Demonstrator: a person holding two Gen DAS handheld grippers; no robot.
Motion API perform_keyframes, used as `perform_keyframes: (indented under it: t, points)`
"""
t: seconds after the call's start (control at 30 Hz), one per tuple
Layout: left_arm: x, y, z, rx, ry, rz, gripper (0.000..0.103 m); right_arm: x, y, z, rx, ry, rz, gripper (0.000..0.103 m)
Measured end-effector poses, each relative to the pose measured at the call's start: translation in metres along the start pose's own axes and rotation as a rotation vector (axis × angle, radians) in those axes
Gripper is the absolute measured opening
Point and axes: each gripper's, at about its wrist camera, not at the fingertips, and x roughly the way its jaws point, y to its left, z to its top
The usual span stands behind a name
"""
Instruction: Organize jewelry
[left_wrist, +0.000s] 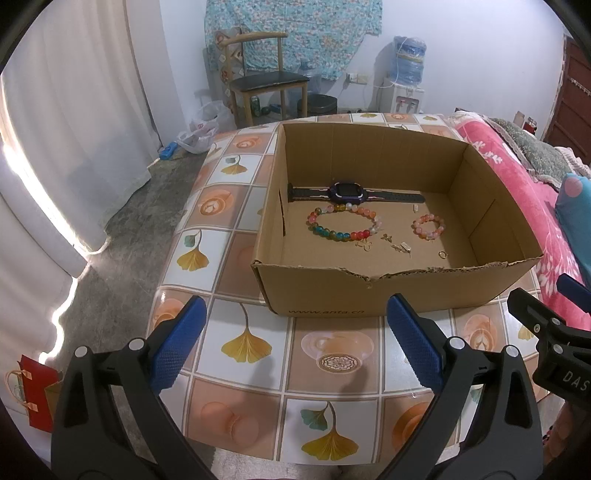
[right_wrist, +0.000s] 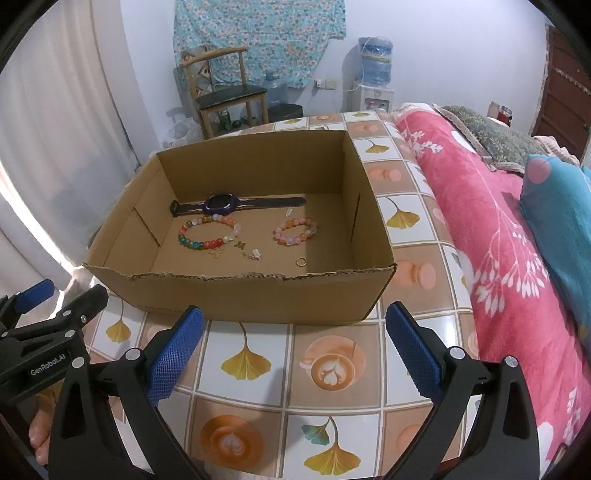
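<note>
Small gold pieces (left_wrist: 397, 246) in the box (left_wrist: 369, 299) too tiny to identify

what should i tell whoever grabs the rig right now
Left gripper and right gripper: both open, empty, held over the table in front of the cardboard box.
In the box: watch at the back, multicolour bead bracelet and pink bead bracelet in front of it, small gold pieces and a gold ring nearest.
Done: all visible jewelry is in the box.
Left: no jewelry shows outside it; perhaps tidy the small pieces.
</note>
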Motion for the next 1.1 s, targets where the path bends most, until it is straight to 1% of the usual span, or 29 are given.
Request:
perform_keyframes:
  t: [1.1]
  points:
    - [0.0042,0.0021,-0.0008,-0.005,0.004,0.003,0.095,0.0028,0.0005,0.0001,-0.006,0.006,0.002,0.096]
